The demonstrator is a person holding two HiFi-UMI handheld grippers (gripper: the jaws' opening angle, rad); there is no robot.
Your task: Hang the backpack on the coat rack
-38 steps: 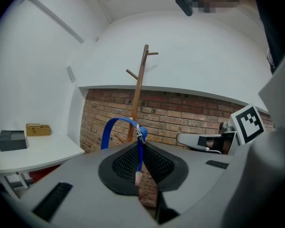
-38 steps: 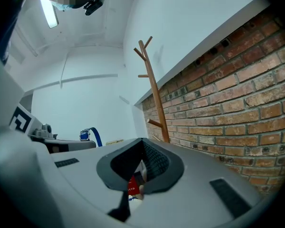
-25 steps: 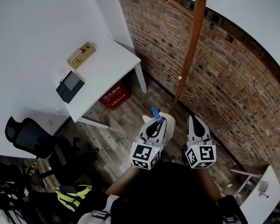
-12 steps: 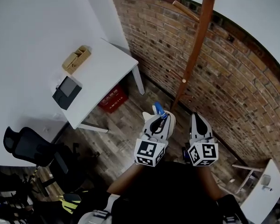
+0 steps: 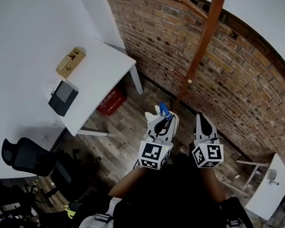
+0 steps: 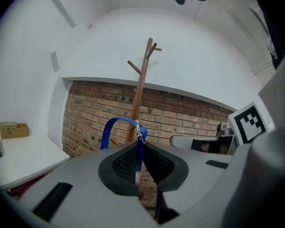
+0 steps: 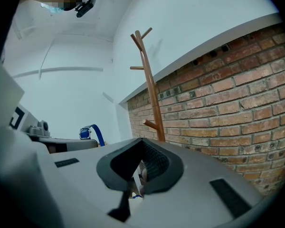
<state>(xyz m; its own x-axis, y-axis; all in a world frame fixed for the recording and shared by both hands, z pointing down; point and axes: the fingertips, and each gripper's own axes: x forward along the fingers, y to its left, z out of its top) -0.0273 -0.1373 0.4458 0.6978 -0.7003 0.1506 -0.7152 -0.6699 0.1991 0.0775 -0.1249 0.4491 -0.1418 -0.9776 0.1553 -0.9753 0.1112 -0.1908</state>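
In the head view, our left gripper (image 5: 161,122) is in the lower middle of the frame. Its jaws are pressed on a blue strap (image 5: 162,109), which sticks up out of the tip. We think this strap is the backpack's hanging loop. We cannot tell if the dark shape under the grippers is the bag or our clothes. Our right gripper (image 5: 202,122) is just to the right of it. The coat rack (image 5: 204,37) is a long brown pole that runs from just above the grippers up to the top right, in front of the brick wall (image 5: 256,80). Its foot is between the two tips, a little higher in the frame. A white table (image 5: 99,75) is at the upper left. In the left gripper view, the strap makes a loop in the middle of the frame and the pole stands right behind it. The pegs (image 6: 133,66) are high above the loop, so we think the loop must go up and forward. In the right gripper view, the jaws are pressed together on a pale bit (image 7: 136,178). The pole stands above the jaws, a little to the right.
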